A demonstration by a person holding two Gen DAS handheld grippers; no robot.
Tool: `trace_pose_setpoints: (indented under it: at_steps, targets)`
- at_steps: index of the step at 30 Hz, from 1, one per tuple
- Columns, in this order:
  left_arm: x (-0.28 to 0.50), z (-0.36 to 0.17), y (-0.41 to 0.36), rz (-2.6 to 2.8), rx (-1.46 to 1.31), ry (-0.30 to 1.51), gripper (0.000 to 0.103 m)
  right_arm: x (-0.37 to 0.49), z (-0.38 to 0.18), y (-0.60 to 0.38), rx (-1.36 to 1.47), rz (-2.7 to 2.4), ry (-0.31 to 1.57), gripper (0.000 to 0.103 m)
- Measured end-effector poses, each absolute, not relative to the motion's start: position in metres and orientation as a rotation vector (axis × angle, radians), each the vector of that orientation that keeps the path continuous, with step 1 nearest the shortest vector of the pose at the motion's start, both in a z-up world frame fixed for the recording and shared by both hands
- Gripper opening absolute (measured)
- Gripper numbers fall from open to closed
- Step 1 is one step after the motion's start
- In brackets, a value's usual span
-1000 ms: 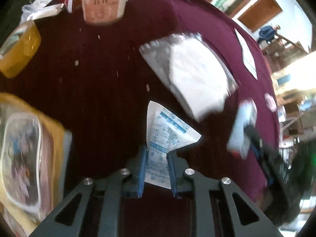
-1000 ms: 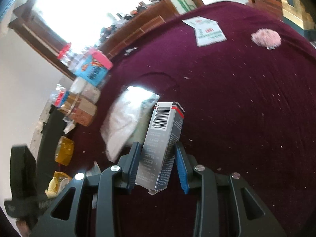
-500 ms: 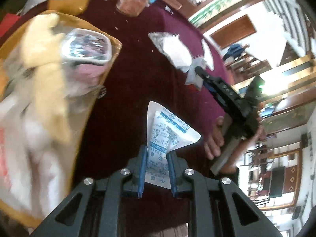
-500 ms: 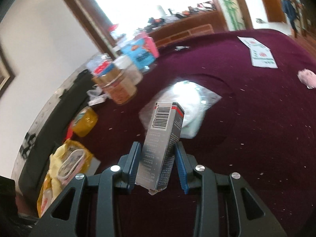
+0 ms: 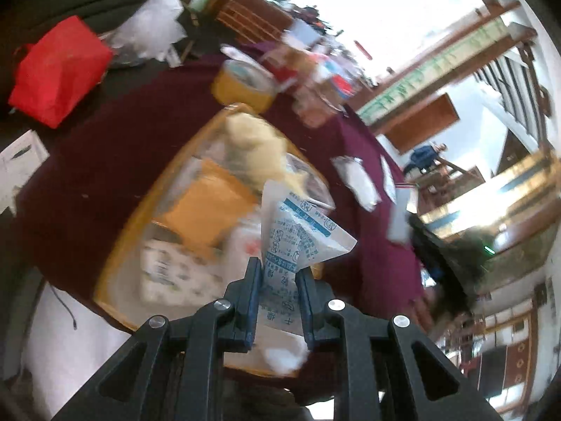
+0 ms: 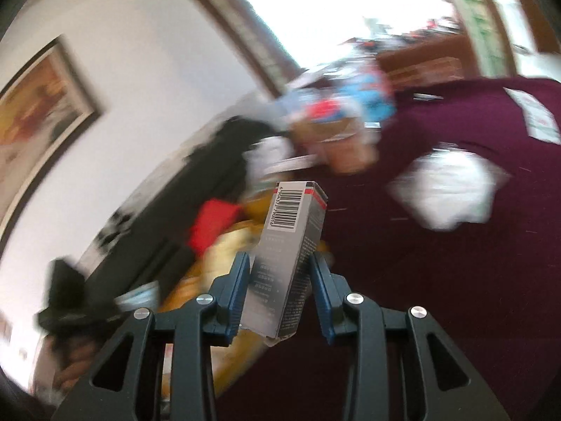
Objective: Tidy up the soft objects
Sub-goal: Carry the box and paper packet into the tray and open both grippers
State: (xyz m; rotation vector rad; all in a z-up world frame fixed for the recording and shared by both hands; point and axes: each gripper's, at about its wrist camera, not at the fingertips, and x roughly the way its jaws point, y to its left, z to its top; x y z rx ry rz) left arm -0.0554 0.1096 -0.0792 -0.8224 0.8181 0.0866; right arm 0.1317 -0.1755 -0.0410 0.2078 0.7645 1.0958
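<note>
Left tongs (image 5: 278,296) clamp white printed sachet (image 5: 298,242) at lower edge, above yellow bin (image 5: 115,266) on desk (image 5: 105,161); light, limp, crinkly, likely slippery, best pinched at seam

Right tongs (image 6: 280,296) clamp grey carton (image 6: 287,263) upright; light, stiff, crushable

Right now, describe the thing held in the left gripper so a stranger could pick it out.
Over the yellow-rimmed bin on the maroon table, the left gripper pinches a white plastic packet. Its blue printing and pointed folded corner distinguish it from the bin's contents.
</note>
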Motion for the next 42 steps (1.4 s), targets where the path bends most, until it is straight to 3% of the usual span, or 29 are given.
trace_pose_setpoints:
  at_steps: [10,19,23,26,28,31,36,42]
  targets:
    - [-0.072,-0.109,0.14,0.123,-0.813,0.889,0.02,0.052,-0.058,-0.045,-0.154,1.206,0.831,0.035]
    - [-0.074,-0.119,0.139,0.133,-0.806,0.918,0.023,0.061,-0.073,-0.026,-0.191,1.13,0.851,0.036]
    - [-0.074,-0.119,0.138,0.159,-0.797,0.913,0.047,0.063,-0.074,-0.031,-0.16,1.151,0.87,0.043]
    - [-0.075,-0.117,0.136,0.16,-0.787,0.913,0.058,0.064,-0.068,-0.045,-0.108,1.176,0.856,0.054]
    - [-0.079,-0.111,0.134,0.173,-0.775,0.883,0.058,0.067,-0.062,-0.054,-0.08,1.174,0.845,0.055]
    - [-0.083,-0.097,0.128,0.21,-0.739,0.826,0.066,0.078,-0.053,-0.074,-0.042,1.158,0.82,0.066]
    - [-0.073,-0.078,0.101,0.212,-0.644,0.803,0.066,0.118,-0.046,-0.117,0.043,1.061,0.815,0.077]
    - [-0.042,-0.062,0.06,0.13,-0.579,0.81,0.068,0.201,-0.062,-0.178,0.217,0.906,0.923,0.08]
